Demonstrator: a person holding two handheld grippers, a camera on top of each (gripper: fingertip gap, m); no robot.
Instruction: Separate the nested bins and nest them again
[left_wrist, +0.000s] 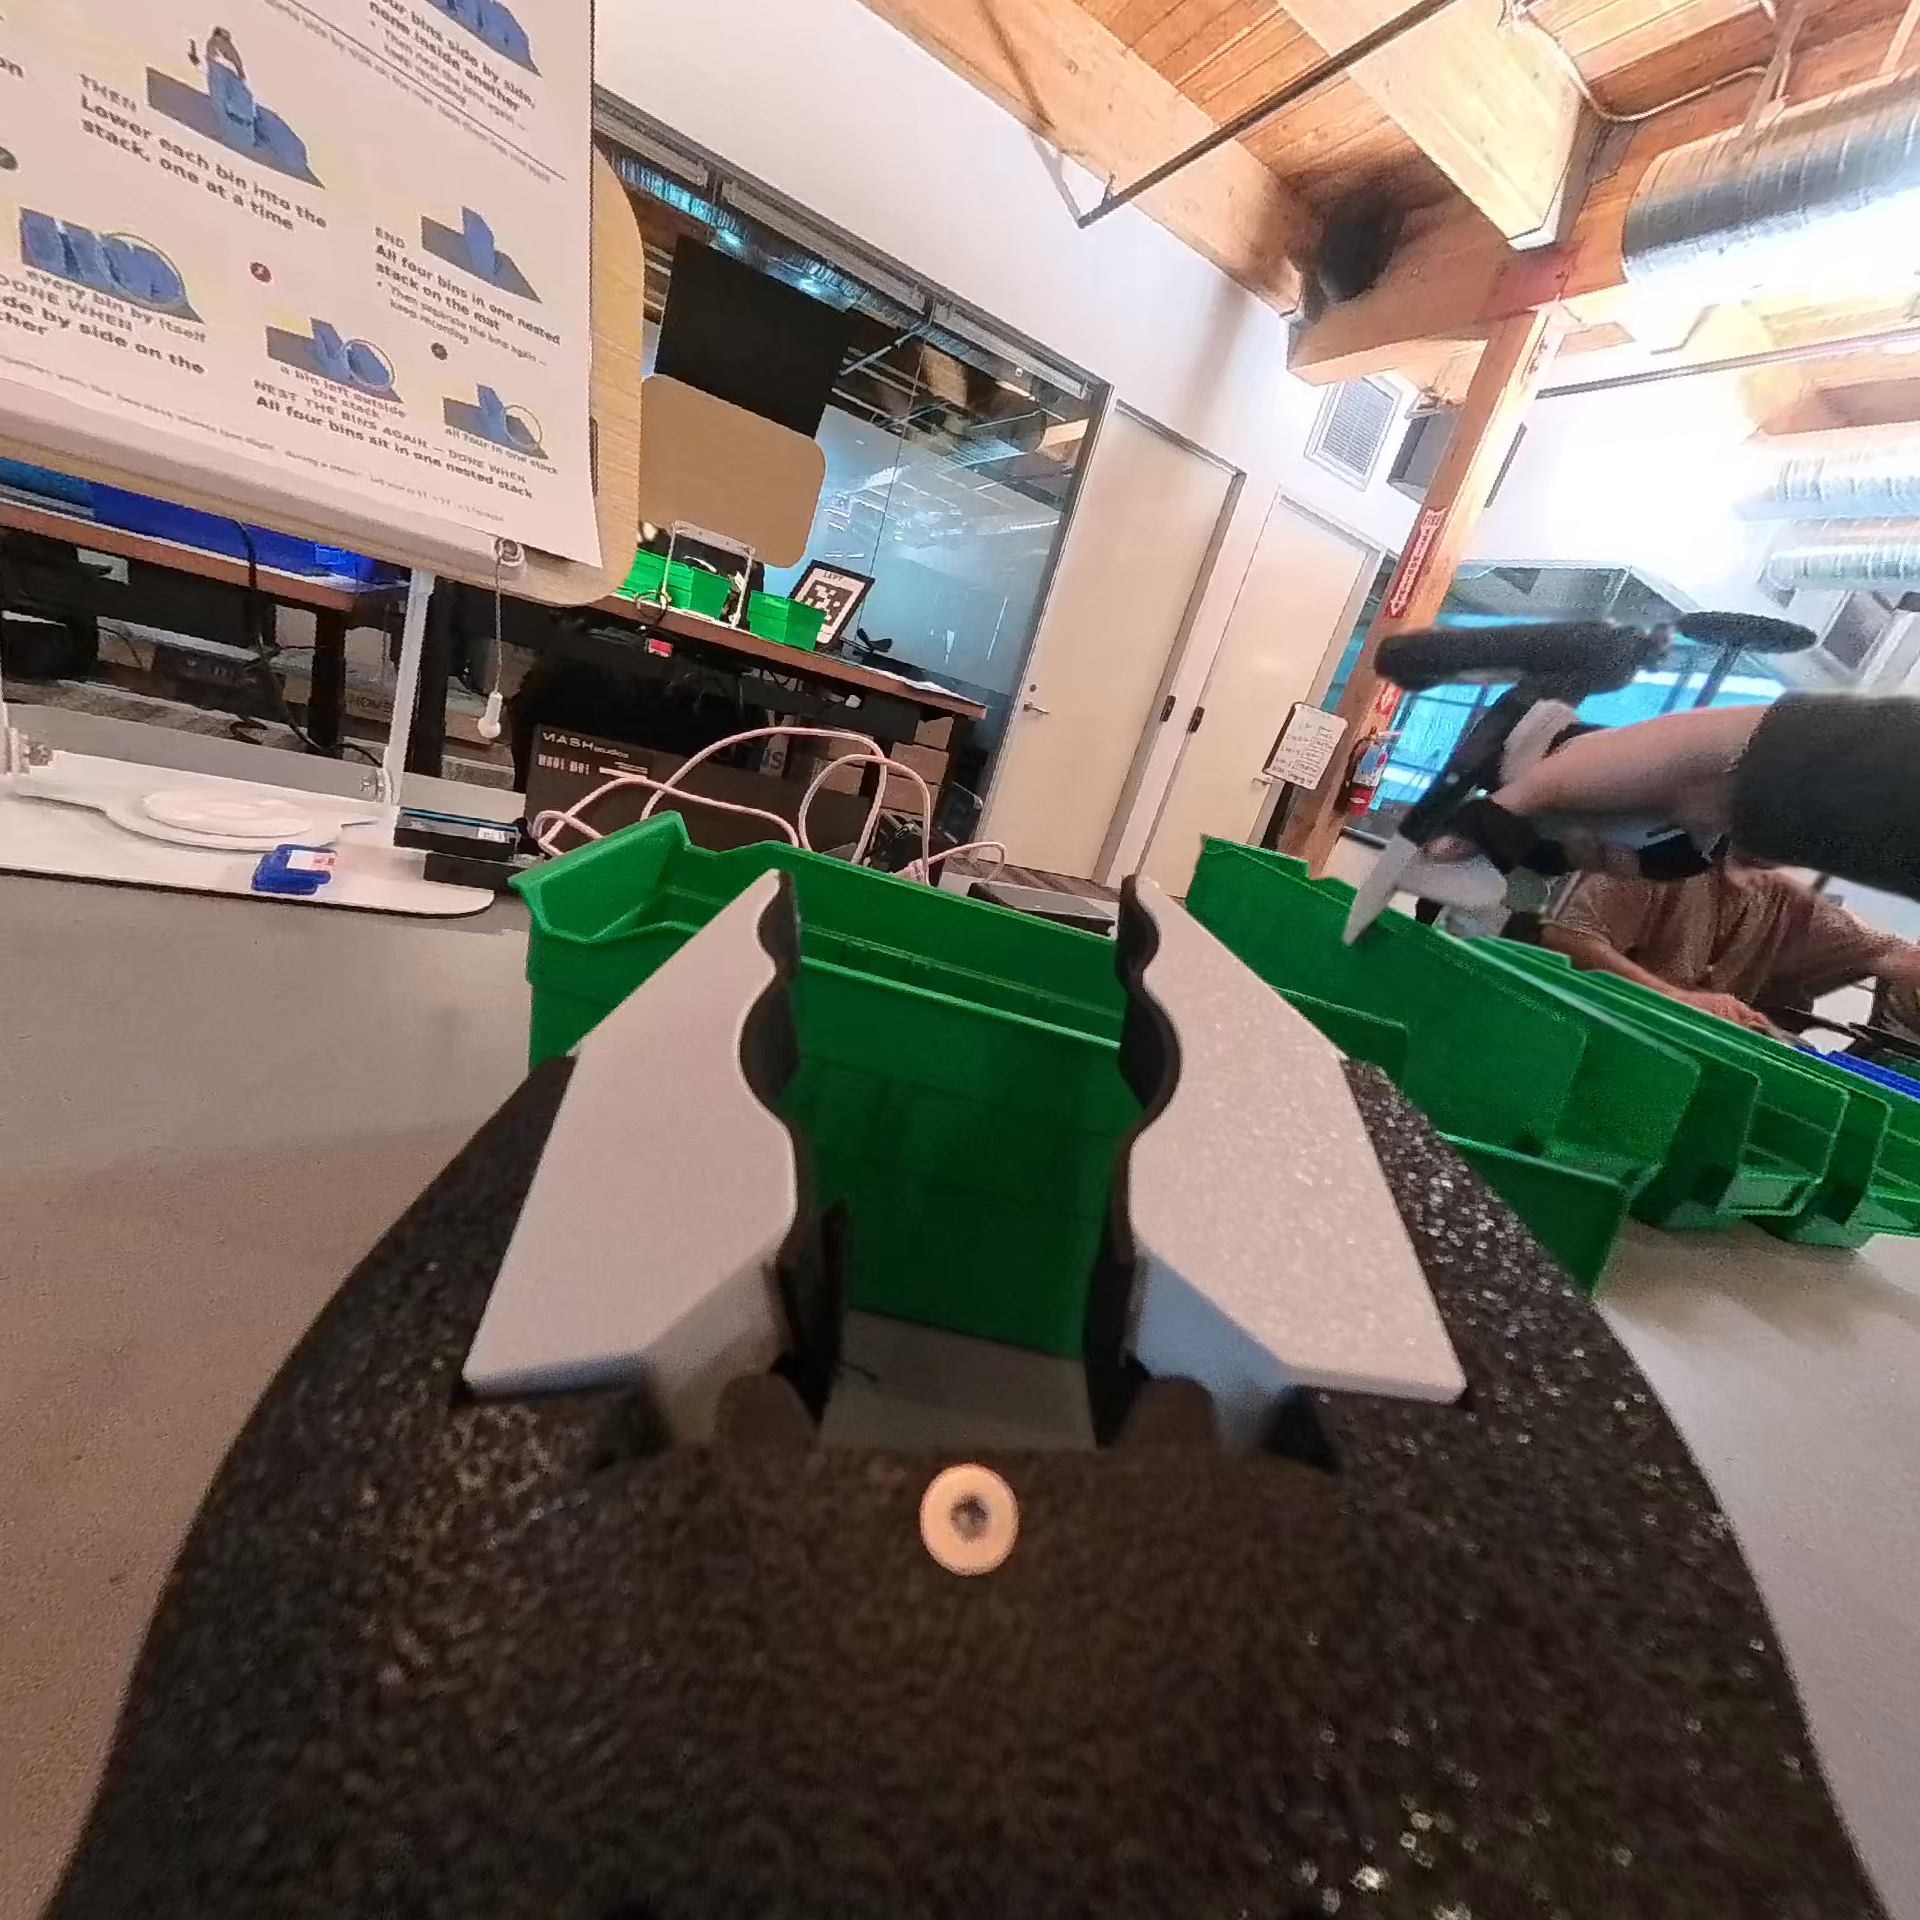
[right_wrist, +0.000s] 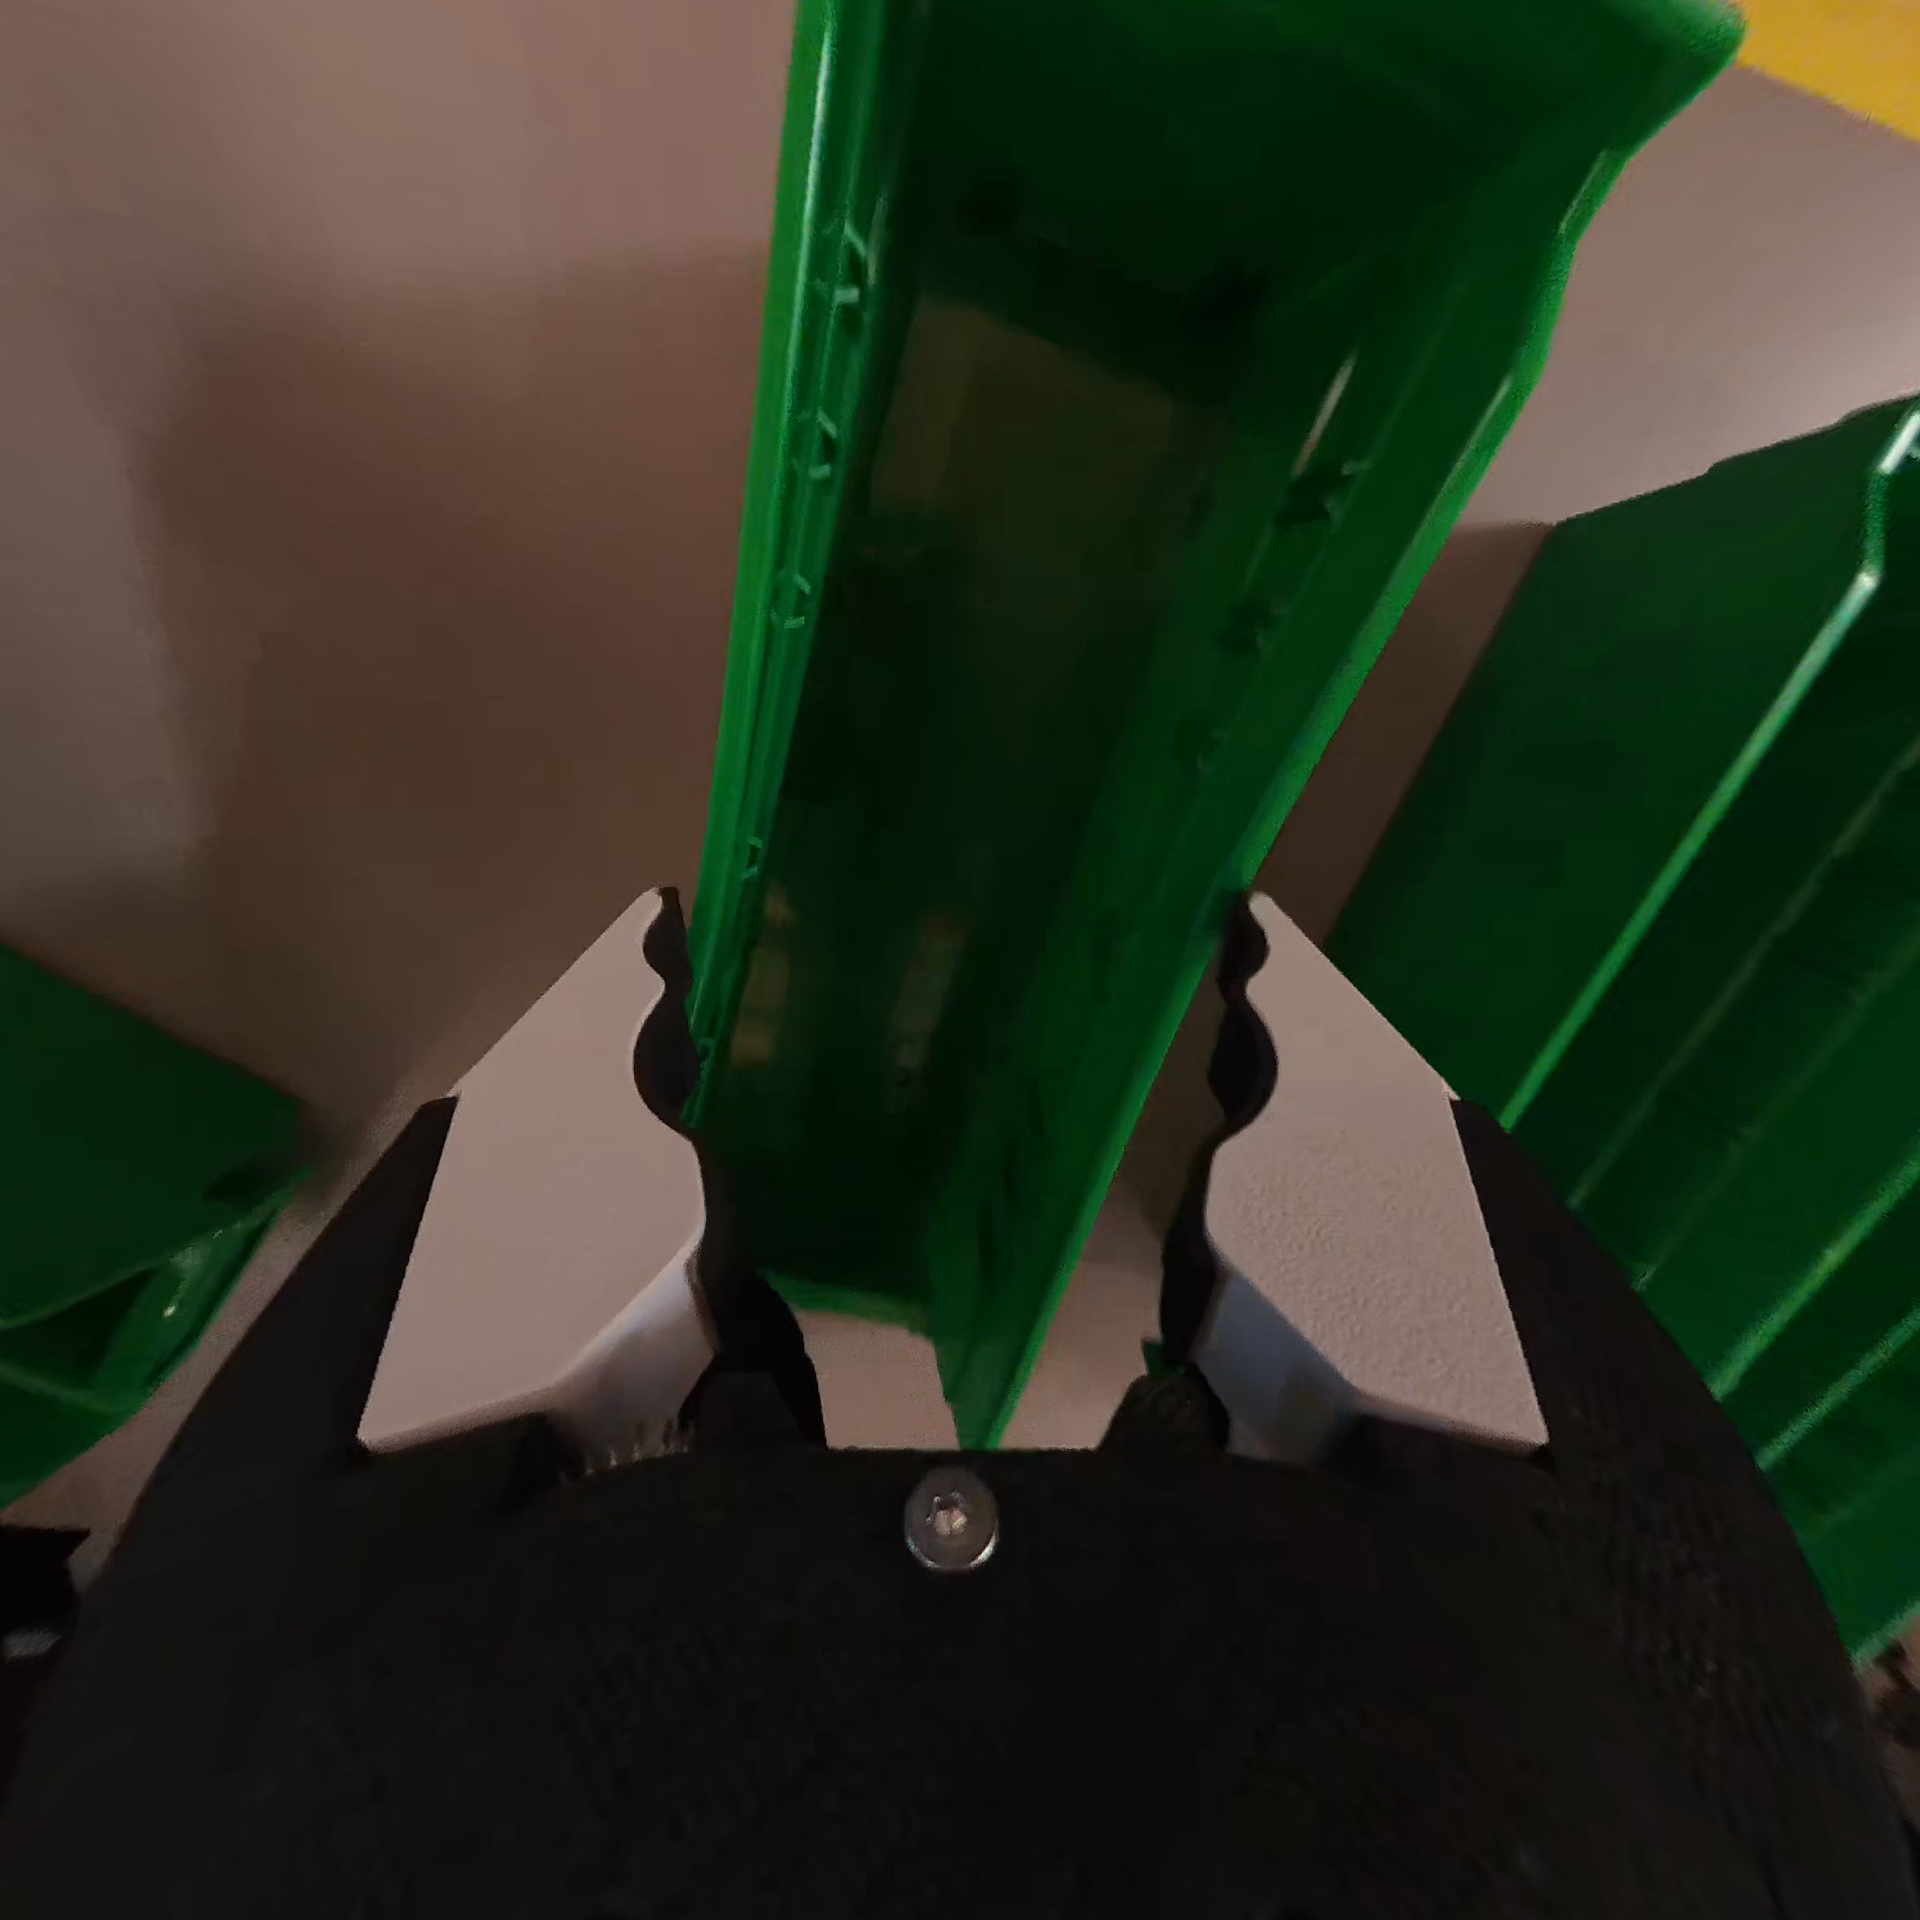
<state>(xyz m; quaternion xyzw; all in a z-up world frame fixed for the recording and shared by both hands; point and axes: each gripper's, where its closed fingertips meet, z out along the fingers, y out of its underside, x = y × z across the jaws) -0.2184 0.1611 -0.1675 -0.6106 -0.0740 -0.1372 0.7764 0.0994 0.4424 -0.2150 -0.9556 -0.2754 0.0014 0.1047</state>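
A green bin stands on the grey table with its end wall right in front of my left gripper, which is open and empty. To the right, several more green bins stand side by side. A hand holds my right gripper over their near rim, pointing down. In the right wrist view my right gripper is open, looking down into a long green bin whose near end lies between the fingers. Another bin lies to its right and one at the left edge.
An instruction poster hangs on a white stand at the back left. A small blue object, black boxes and pink cables sit behind the bins. A person sits at the far right.
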